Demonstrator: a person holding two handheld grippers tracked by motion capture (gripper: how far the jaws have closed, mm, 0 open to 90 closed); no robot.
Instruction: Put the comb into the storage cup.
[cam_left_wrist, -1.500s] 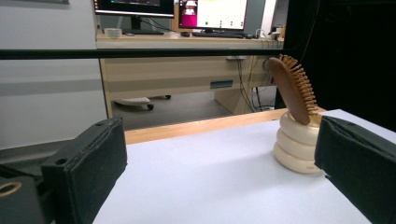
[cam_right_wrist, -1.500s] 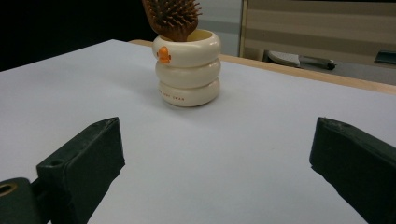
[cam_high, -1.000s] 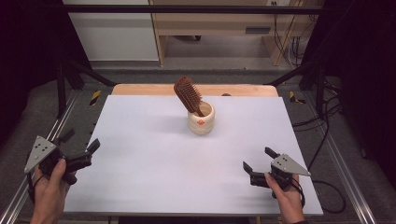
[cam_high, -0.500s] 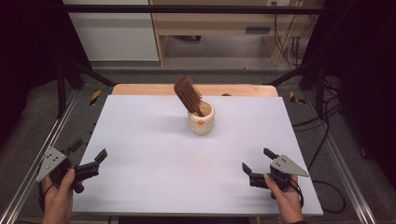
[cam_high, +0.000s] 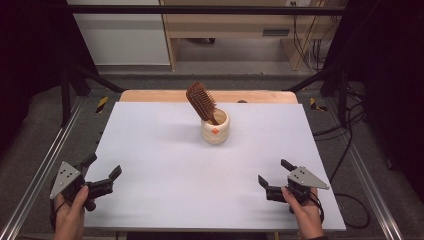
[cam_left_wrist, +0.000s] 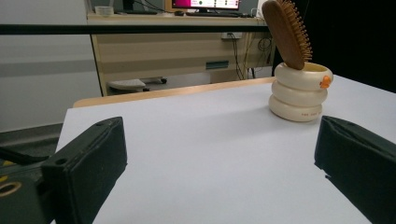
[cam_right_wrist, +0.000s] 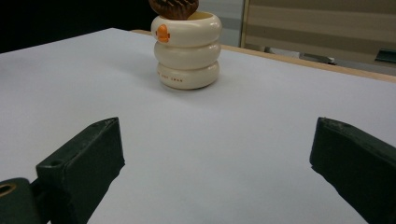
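hairbrush (cam_high: 201, 102): handle down in cream holder (cam_high: 216, 128), mid-far on white surface (cam_high: 165, 165), head tilting up-left | left tool (cam_high: 100, 180) near-left edge, released, empty | right tool (cam_high: 274, 182) near-right, released, empty | both well short; right looks slightly nearer

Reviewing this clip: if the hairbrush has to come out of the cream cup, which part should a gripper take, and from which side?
Probably the wooden head of the hairbrush: its handle is sunk in the cup, so just the head stands free, leaning left and away. Come from above, closing on the smooth back and the bristle face. Both the left gripper and right gripper are open and well clear.
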